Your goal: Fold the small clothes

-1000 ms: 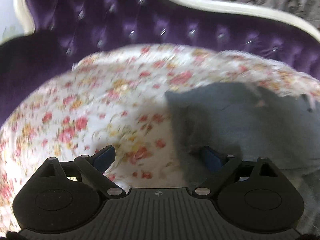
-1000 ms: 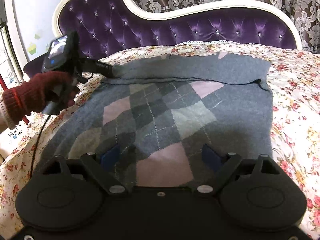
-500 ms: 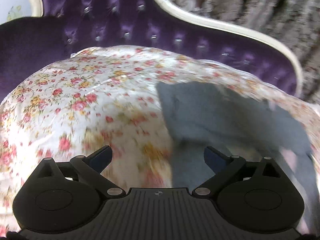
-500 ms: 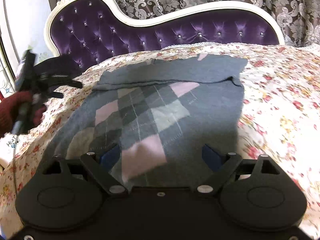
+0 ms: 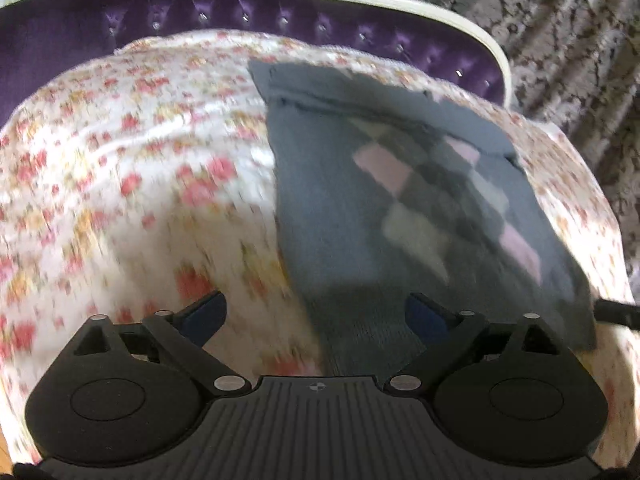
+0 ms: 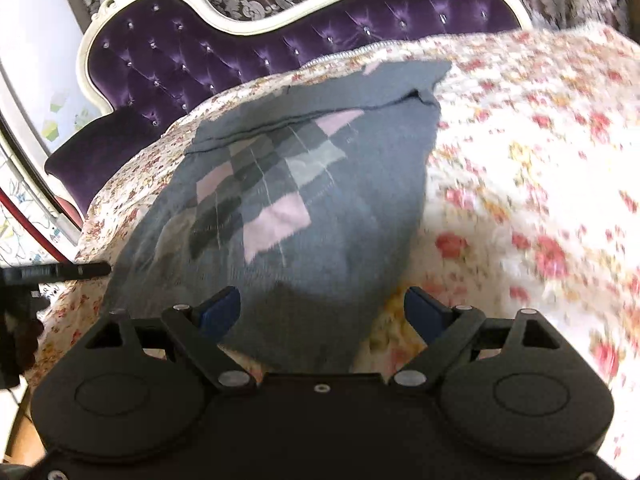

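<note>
A grey sweater [image 5: 400,208] with a pink and grey argyle front lies flat on the floral cover; its top part is folded over as a plain grey band [image 5: 360,92]. It also shows in the right wrist view [image 6: 288,200]. My left gripper [image 5: 316,312] is open and empty, over the sweater's near left corner. My right gripper [image 6: 322,306] is open and empty, over the sweater's near right corner. The left gripper's tip [image 6: 56,270] shows at the left edge of the right wrist view.
The floral bedcover [image 5: 140,184] lies over a purple tufted sofa [image 6: 192,52] with a white frame [image 6: 248,28]. Patterned curtains [image 5: 560,20] hang behind. A white wall and shelf edge [image 6: 24,128] stand at the left.
Both grippers have pulled back toward the sweater's near edge. The left one swung right so the sweater fills its view; the right one swung toward the sweater's right side. Both stay open.
</note>
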Demonstrator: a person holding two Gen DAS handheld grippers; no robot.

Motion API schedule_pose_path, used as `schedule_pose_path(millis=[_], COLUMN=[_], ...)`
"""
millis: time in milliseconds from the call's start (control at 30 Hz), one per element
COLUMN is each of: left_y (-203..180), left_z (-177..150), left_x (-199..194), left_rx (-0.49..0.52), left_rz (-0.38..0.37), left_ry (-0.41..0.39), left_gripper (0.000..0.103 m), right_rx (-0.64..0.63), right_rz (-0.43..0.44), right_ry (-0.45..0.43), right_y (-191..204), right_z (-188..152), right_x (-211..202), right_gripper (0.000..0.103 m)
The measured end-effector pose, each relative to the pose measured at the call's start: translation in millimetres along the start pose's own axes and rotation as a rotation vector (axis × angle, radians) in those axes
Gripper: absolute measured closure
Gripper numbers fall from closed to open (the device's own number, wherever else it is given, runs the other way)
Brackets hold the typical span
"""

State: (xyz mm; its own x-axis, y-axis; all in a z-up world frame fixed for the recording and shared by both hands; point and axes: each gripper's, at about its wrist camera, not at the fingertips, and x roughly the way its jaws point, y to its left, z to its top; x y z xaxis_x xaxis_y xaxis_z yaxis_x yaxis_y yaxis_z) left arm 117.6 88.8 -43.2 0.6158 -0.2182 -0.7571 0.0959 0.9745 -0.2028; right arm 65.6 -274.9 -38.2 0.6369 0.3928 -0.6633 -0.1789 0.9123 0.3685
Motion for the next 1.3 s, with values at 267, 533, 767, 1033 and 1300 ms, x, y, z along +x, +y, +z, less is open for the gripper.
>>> schedule_pose_path(millis=[267, 533, 767, 1033, 1300], left_y=[-5, -11, -13, -1, 0], left_z=[-9, -14, -15, -19, 4], left_x=[5, 11, 11, 11, -20], left_rx=[-0.032, -0.049, -0.063, -0.129, -0.161], left_rz=[-0.054, -0.096, -0.117, -0.149, -0.199], left_ry=[0.016, 0.006, -0.005, -0.011, -0.124], left_gripper=[0.021, 0.027, 0.055, 0.097, 0.097], right_rx=[0.007, 0.041, 0.032, 0.064, 0.129], right_rz=[0.045, 0.087, 0.095, 0.097, 0.187], right_ry=[0.017, -0.003, -0.002, -0.006, -0.118], right_y=[7, 7, 8, 1, -4], right_z=[-10, -11, -12, -17, 7], right_x=[5, 12, 12, 12, -11], right_gripper=[0.014, 0.024, 0.042, 0.088, 0.089])
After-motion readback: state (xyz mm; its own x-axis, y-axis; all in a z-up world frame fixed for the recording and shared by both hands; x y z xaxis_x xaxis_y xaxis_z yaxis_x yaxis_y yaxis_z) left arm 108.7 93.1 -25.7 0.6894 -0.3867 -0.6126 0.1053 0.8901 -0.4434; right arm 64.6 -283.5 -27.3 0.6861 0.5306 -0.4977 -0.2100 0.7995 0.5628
